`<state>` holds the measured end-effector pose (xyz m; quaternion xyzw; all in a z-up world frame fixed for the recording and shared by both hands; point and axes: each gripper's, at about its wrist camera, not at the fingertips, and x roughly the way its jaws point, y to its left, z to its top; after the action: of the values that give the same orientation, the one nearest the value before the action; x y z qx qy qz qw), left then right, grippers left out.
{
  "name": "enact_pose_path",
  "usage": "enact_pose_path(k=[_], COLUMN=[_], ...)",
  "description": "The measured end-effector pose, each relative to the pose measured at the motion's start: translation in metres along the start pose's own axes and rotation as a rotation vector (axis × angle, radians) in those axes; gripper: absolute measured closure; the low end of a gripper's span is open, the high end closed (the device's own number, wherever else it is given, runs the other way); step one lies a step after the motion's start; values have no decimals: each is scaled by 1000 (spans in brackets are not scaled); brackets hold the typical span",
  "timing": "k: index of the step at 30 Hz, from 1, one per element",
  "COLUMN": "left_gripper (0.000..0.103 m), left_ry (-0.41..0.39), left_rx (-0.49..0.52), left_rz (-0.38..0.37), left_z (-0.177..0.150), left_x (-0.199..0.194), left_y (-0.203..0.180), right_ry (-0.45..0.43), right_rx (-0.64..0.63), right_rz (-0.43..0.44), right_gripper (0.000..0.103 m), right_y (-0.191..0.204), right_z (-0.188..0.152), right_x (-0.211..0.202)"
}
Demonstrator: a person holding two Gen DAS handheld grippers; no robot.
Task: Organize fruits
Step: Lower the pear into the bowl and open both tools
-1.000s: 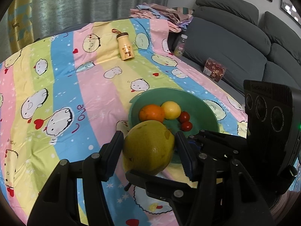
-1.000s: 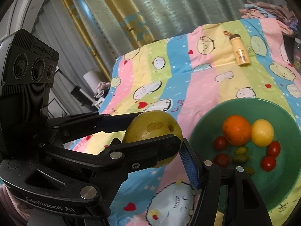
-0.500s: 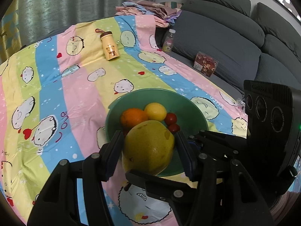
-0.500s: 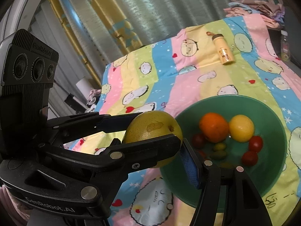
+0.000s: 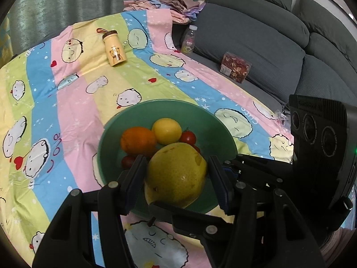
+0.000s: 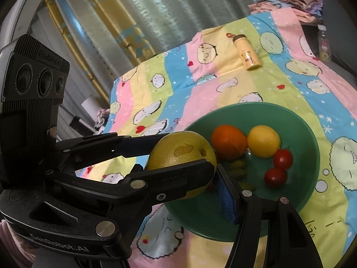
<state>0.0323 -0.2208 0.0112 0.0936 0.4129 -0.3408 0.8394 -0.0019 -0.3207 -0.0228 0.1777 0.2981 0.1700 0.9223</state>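
Both tongs work together because the big yellow-green fruit (image 5: 176,174) is too wide and heavy for one. The left gripper (image 5: 176,178) pinches it from its two sides. The right gripper (image 6: 189,167) comes in across it and squeezes it too. They hold it up in the air, just over the near edge of the green bowl (image 5: 214,120). An orange (image 5: 138,139), a lemon (image 5: 167,131) and small tomatoes (image 6: 283,159) sit at the far side, so the near part has room.
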Motion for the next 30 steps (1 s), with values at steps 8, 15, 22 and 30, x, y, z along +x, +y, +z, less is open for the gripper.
enact_pose_path(k=[8, 15, 22, 30], left_gripper=[46, 47, 22, 1], left_ry=[19, 30, 18, -10], left_rx=[-28, -51, -51, -54], left_rz=[-35, -87, -8, 140], left_z=[1, 6, 4, 0], left_x=[16, 27, 17, -5], left_y=[1, -1, 5, 22], right_ry=[25, 77, 110, 165], right_rx=[15, -2, -19, -90], right_rz=[-17, -8, -61, -213], right_gripper=[38, 41, 41, 23], right_y=[-9, -14, -13, -7], right_z=[-2, 6, 6, 7], right_x=[0, 7, 8, 4])
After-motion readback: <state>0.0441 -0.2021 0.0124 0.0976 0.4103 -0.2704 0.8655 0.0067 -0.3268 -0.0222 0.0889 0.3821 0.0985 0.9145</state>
